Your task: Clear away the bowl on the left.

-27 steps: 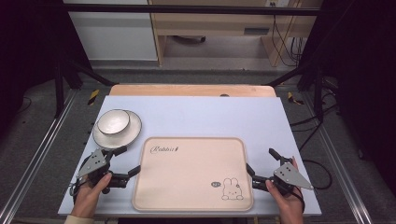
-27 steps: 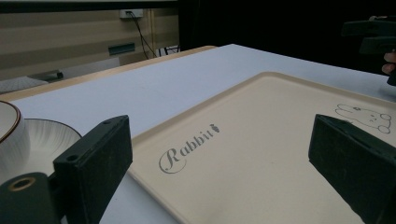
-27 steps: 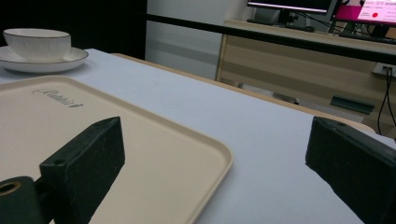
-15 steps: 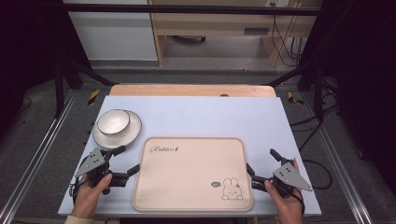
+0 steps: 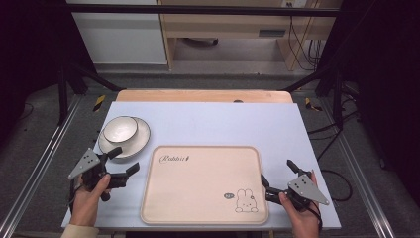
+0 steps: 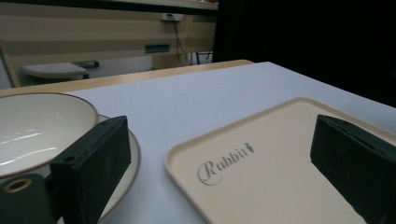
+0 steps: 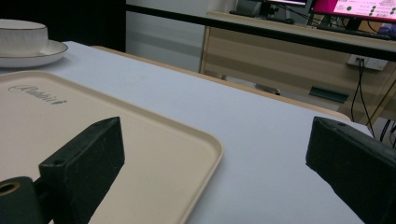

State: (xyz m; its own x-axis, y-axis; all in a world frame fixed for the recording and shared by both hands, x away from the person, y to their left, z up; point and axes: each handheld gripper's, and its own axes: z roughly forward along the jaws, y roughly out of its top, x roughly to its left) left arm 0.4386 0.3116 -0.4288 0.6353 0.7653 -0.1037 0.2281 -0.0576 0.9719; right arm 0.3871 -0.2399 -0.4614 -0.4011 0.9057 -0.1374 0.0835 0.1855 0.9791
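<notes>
Lately the left gripper (image 5: 120, 162) has crept from 7 o'clock toward the bowl (image 5: 120, 130) at 10 o'clock, probably its target; the right gripper (image 5: 277, 179) has barely shifted at 4 o'clock. Both gape wide, empty. Count: 1 bowl, 1 saucer (image 5: 141, 143), 1 tray (image 5: 203, 183), 2 grippers.

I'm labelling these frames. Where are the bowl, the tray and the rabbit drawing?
bowl (image 5: 120, 129): high view, its inner bottom.
tray (image 5: 198, 188): high view, bare middle of its floor.
rabbit drawing (image 5: 246, 201): high view, the rabbit's body.
</notes>
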